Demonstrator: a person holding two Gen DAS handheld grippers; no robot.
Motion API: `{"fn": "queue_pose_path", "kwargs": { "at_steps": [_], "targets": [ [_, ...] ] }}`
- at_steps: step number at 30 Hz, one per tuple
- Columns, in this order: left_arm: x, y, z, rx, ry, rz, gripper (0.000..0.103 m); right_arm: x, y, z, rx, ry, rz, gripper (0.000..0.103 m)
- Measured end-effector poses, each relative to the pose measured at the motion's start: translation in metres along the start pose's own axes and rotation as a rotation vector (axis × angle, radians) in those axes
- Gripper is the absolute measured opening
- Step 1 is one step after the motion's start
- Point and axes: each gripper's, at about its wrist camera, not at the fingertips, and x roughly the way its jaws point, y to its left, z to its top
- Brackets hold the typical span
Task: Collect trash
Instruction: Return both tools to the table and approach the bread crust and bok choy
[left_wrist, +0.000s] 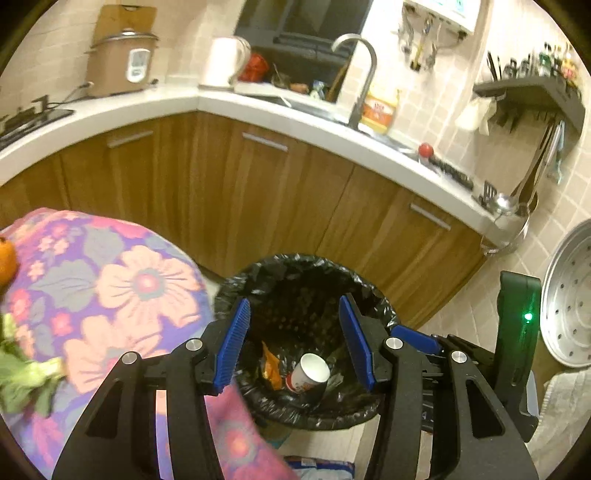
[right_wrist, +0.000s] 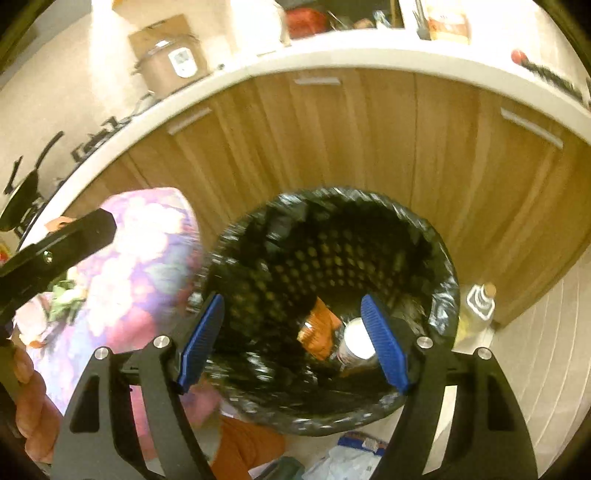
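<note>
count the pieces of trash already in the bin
2 visible: a white paper cup lying on its side at the bottom of the bin, and an orange wrapper just left of it. More may be hidden beneath.

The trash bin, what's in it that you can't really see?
- Right wrist view: paper cup is partly behind the right claw's blue finger, and blurred.
- Left wrist view: the cup's red print is too small to read.
- Both views: orange wrapper shows no readable label.
- Trash bin floor is lost in the dark liner.
- Left wrist view: left claw frames the bin.
</note>
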Motion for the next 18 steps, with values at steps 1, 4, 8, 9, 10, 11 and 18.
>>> {"fn": "queue_pose_path", "kwargs": {
  "at_steps": [1, 4, 8, 9, 10, 11, 18],
  "targets": [
    [-0.013, 0.006, -0.001, -0.005, -0.021, 0.005, 0.049, -0.007, 0.010, 0.001, -0.016, -0.021, 0.017, 0.072],
    [-0.047, 0.018, -0.004, -0.013, -0.075, 0.020, 0.051, -0.022, 0.038, 0.003, -0.065, -0.066, 0.048, 0.072],
    [-0.092, 0.037, -0.012, -0.021, -0.130, 0.057, 0.051, -0.039, 0.088, 0.003, -0.166, -0.126, 0.092, 0.072],
    [-0.102, 0.042, -0.014, -0.023, -0.141, 0.073, 0.051, -0.041, 0.100, 0.002, -0.190, -0.137, 0.103, 0.072],
    [-0.116, 0.050, -0.018, -0.029, -0.158, 0.097, 0.051, -0.043, 0.111, 0.001, -0.211, -0.143, 0.111, 0.072],
    [-0.126, 0.055, -0.021, -0.034, -0.168, 0.115, 0.051, -0.044, 0.127, 0.000, -0.239, -0.147, 0.124, 0.072],
    [-0.211, 0.121, -0.058, -0.152, -0.248, 0.350, 0.060, -0.029, 0.194, -0.013, -0.315, -0.105, 0.212, 0.072]
  ]
}}
